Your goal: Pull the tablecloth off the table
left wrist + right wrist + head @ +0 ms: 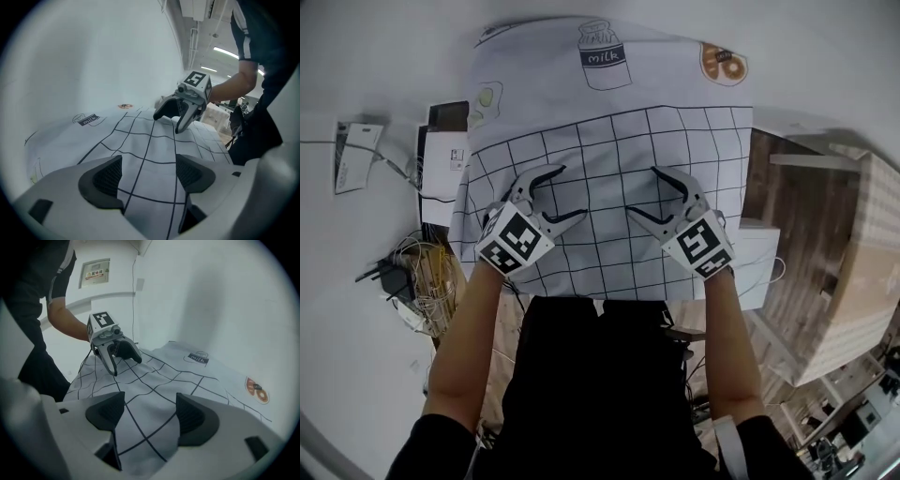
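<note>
The tablecloth (609,159) lies spread flat over the table, which it covers so fully that I can't see the top itself. Its near edge hangs down towards the person. It looks like thin, light, limp fabric: white, with a black grid and printed drawings, a milk carton (605,54) and a doughnut (722,64) at the far end. It should bunch easily into a pinch and slide without much drag. Nothing stands on it (a relief, given the job), so there is nothing to topple.

The left gripper (570,193) and right gripper (643,191) hang side by side over the near part of the cloth, tilted downward. On each, the fingers (105,178) are spread wide apart. The grid-printed cloth shows in the gap between them, but the pads aren't pressing on it, so neither has hold of anything yet.

I'd judge the best hold is the near strip or the overhang. Each gripper would pinch up a fold on its own side, well apart, so the cloth comes off evenly.

Around it there's a tangle of cables (422,281) and a white box (445,159) low on the left, and a wooden frame (825,244) on the right. The trailing cloth could snag on either as it drops.
</note>
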`<act>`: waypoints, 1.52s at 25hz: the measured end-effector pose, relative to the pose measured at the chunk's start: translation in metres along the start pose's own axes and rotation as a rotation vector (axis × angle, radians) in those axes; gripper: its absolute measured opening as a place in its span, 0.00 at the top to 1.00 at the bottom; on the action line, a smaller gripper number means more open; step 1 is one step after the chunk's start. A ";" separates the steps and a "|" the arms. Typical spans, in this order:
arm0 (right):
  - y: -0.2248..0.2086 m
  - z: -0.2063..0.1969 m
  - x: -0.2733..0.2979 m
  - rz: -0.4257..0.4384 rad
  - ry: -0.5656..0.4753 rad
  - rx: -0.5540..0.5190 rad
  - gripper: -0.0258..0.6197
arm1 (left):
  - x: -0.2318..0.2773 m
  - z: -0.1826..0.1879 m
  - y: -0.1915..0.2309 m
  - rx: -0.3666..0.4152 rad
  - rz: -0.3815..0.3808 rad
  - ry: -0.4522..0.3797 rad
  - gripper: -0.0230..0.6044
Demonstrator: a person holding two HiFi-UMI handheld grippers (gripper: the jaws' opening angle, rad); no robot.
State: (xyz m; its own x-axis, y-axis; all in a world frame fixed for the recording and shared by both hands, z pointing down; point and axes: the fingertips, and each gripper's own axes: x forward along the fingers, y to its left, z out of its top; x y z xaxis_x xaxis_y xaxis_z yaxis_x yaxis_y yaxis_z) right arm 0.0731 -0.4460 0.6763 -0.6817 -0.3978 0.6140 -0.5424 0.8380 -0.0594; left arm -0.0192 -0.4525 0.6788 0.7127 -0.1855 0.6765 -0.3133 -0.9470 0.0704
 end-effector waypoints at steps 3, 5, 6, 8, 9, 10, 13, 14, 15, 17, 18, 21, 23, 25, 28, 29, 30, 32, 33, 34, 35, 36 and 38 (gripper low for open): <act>-0.004 -0.009 0.008 -0.003 0.043 -0.001 0.47 | 0.007 -0.010 0.002 0.021 -0.005 0.043 0.40; -0.006 -0.014 0.013 -0.013 0.075 -0.018 0.47 | 0.012 -0.017 0.002 0.052 -0.005 0.077 0.40; -0.006 -0.016 0.015 -0.016 0.091 -0.024 0.47 | 0.015 -0.021 0.002 0.064 -0.006 0.093 0.40; -0.007 -0.021 0.019 -0.023 0.114 -0.030 0.47 | 0.018 -0.026 0.002 0.066 -0.007 0.113 0.40; -0.007 -0.023 0.021 -0.027 0.125 -0.033 0.47 | 0.020 -0.028 0.003 0.061 -0.007 0.119 0.40; -0.008 -0.025 0.023 -0.031 0.137 -0.036 0.47 | 0.021 -0.029 0.004 0.057 -0.008 0.124 0.40; -0.009 -0.030 0.027 -0.033 0.163 -0.036 0.47 | 0.025 -0.032 0.006 0.051 -0.011 0.135 0.40; -0.009 -0.032 0.028 -0.031 0.170 -0.030 0.47 | 0.026 -0.033 0.005 0.050 -0.012 0.139 0.40; -0.009 -0.033 0.028 -0.029 0.177 -0.024 0.47 | 0.027 -0.033 0.005 0.050 -0.012 0.143 0.40; -0.009 -0.034 0.030 -0.026 0.191 -0.015 0.47 | 0.028 -0.034 0.005 0.050 -0.011 0.150 0.40; -0.009 -0.035 0.031 -0.026 0.196 -0.012 0.47 | 0.029 -0.035 0.005 0.049 -0.010 0.153 0.40; -0.010 -0.035 0.034 -0.023 0.209 -0.002 0.47 | 0.029 -0.036 0.007 0.041 -0.009 0.160 0.40; -0.011 -0.035 0.035 -0.021 0.216 0.005 0.47 | 0.028 -0.036 0.007 0.038 -0.007 0.159 0.40; -0.011 -0.035 0.035 -0.020 0.222 0.010 0.47 | 0.028 -0.035 0.008 0.038 -0.002 0.159 0.40; -0.011 -0.035 0.035 -0.022 0.225 0.014 0.47 | 0.028 -0.036 0.007 0.039 0.003 0.162 0.41; -0.011 -0.035 0.035 -0.022 0.225 0.014 0.47 | 0.028 -0.036 0.007 0.038 0.004 0.163 0.41; -0.011 -0.035 0.035 -0.022 0.224 0.014 0.47 | 0.028 -0.036 0.007 0.037 0.004 0.164 0.41; -0.011 -0.035 0.035 -0.021 0.224 0.016 0.47 | 0.028 -0.035 0.006 0.036 0.003 0.166 0.42; -0.011 -0.035 0.034 -0.021 0.224 0.017 0.47 | 0.028 -0.035 0.006 0.036 0.002 0.166 0.43; -0.011 -0.035 0.034 -0.022 0.224 0.020 0.47 | 0.028 -0.034 0.005 0.036 0.002 0.165 0.43; -0.012 -0.034 0.034 -0.023 0.223 0.024 0.47 | 0.028 -0.034 0.005 0.035 0.002 0.163 0.45; -0.012 -0.034 0.034 -0.026 0.222 0.029 0.47 | 0.028 -0.033 0.005 0.032 0.003 0.159 0.48; -0.012 -0.035 0.034 -0.033 0.223 0.039 0.49 | 0.028 -0.033 0.004 0.025 0.005 0.151 0.54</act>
State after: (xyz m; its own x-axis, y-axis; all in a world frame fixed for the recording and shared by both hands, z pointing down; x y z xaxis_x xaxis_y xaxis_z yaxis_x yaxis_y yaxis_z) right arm 0.0737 -0.4570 0.7253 -0.5403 -0.3284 0.7748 -0.5837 0.8094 -0.0640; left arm -0.0210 -0.4532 0.7222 0.6085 -0.1504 0.7792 -0.2997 -0.9527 0.0501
